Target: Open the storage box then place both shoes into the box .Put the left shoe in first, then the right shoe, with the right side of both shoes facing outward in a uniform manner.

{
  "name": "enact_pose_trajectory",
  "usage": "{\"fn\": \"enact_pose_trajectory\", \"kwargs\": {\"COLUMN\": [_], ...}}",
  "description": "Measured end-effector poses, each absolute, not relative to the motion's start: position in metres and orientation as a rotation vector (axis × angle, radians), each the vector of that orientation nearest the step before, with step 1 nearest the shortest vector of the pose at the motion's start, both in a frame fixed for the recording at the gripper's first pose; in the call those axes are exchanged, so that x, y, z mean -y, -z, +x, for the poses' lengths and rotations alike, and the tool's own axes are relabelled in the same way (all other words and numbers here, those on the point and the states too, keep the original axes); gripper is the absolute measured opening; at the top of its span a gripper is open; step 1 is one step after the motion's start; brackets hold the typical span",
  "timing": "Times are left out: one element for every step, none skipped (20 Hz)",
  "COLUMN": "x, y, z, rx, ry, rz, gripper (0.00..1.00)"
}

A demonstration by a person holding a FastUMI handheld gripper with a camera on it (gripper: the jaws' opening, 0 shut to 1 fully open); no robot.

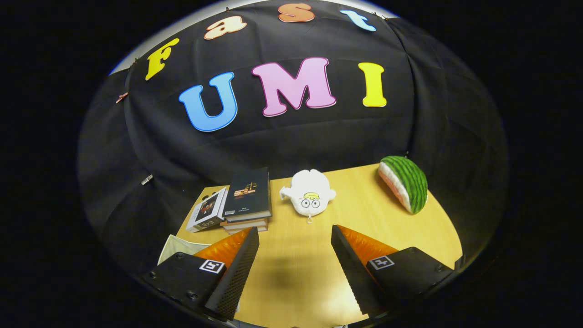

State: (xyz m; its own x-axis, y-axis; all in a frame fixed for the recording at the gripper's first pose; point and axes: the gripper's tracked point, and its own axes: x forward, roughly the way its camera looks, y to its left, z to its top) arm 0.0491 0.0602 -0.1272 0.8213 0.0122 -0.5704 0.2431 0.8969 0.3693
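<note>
My gripper [295,233] hangs open above a light wooden table [296,273], its two fingers spread wide with only bare tabletop between them. A pale, cream-coloured flat thing [175,249] peeks out just behind the left finger, at the table's near left corner; I cannot tell what it is.
Beyond the left finger lies a stack of dark books [248,200] with another book [208,212] leaning beside it. A white plush toy [309,192] rests just beyond the fingers at mid table. A plush watermelon slice [405,183] sits at the far right by the black cloth wall.
</note>
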Motion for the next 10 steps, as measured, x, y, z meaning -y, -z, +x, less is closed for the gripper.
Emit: {"fn": "enact_pose_trajectory", "kwargs": {"x": [-0.047,-0.036,-0.024,-0.015,-0.005,0.003,0.01,0.016,0.021,0.027], "y": [0.126,0.124,0.12,0.116,0.111,0.105,0.098,0.094,0.089,0.084], "z": [0.046,0.045,0.042,0.039,0.035,0.032,0.028,0.025,0.021,0.018], "rx": [-0.584,-0.563,-0.545,-0.526,-0.504,-0.479,-0.456,-0.437,-0.416,-0.393], "ry": [0.131,0.132,0.134,0.136,0.139,0.143,0.145,0.148,0.146,0.145], "rz": [0.428,0.41,0.391,0.374,0.361,0.358,0.362,0.364,0.359,0.346], "gripper": [0.99,0.99,0.98,0.99,0.98,0.99,0.98,0.98,0.98,0.98]}}
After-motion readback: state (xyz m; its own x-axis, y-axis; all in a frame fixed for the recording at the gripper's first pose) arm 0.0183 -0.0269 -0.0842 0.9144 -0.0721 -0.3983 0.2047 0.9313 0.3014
